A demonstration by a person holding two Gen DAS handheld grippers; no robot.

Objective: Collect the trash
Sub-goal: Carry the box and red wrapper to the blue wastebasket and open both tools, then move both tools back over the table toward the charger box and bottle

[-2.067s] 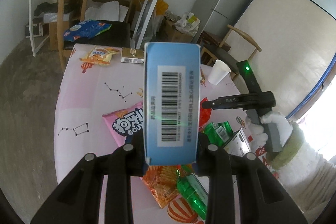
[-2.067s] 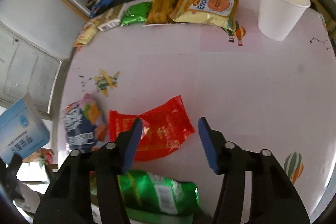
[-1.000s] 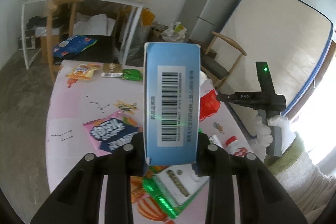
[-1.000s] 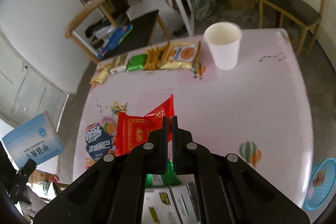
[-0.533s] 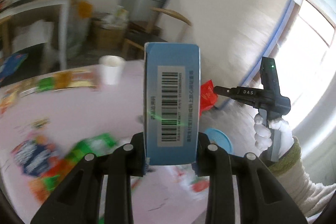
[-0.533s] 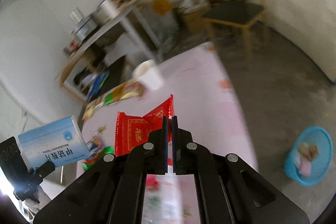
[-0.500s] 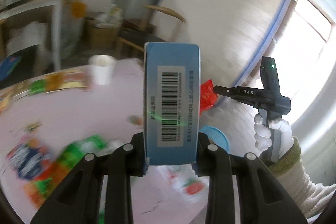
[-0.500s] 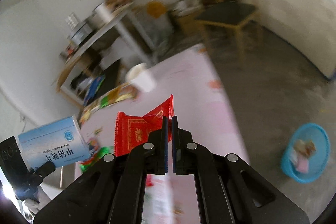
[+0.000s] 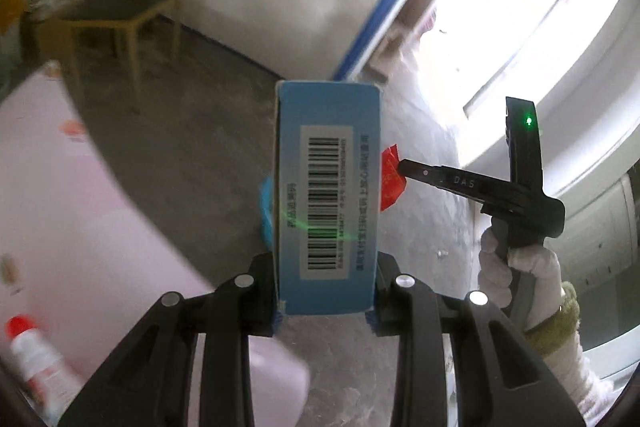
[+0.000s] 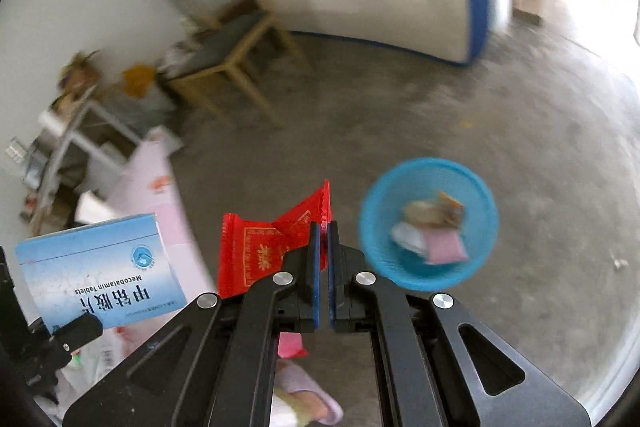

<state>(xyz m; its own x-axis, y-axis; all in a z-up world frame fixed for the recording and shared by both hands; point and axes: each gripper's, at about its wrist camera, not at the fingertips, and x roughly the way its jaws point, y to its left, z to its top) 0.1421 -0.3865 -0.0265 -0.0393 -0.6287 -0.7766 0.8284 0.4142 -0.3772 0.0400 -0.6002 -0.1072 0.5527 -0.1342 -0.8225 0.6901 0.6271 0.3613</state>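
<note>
Right wrist view: right gripper (image 10: 323, 255) is sitting low center of the frame, jaws pinched tight on a red wrapper (image 10: 272, 243), which is sticking out up and left of the fingertips. Blue basket (image 10: 430, 171) is standing on the grey floor just right of the gripper tips, right of center, with a few scraps already lying inside. Lower left of the frame is showing the blue box (image 10: 100, 267), clamped by the other tool.

Left wrist view: left gripper (image 9: 326, 291) is holding the blue box (image 9: 328, 187) upright at frame center, barcode facing the camera, jaws set narrow against the box's 2 sides. Only a sliver of the basket (image 9: 266, 211) is peeking out left of the box. Right gripper (image 9: 404, 167) is coming in from the right of the frame in a white-gloved hand (image 9: 516, 275), the red wrapper (image 9: 390, 179) hanging at its tip. Pink table (image 9: 60, 195) is filling the left of the frame with a red-capped bottle (image 9: 32, 351) blurred at lower left, so likely more stuff is waiting there.

Progress, judging: some trash is already sitting in the basket, 2 items are being carried, neither yet dropped. Wrapper is looking close to the basket but left of its rim, not over it; how high above it, cannot tell. Remaining: positioning both over the basket, releasing, then going back for whatever is left on the table.
</note>
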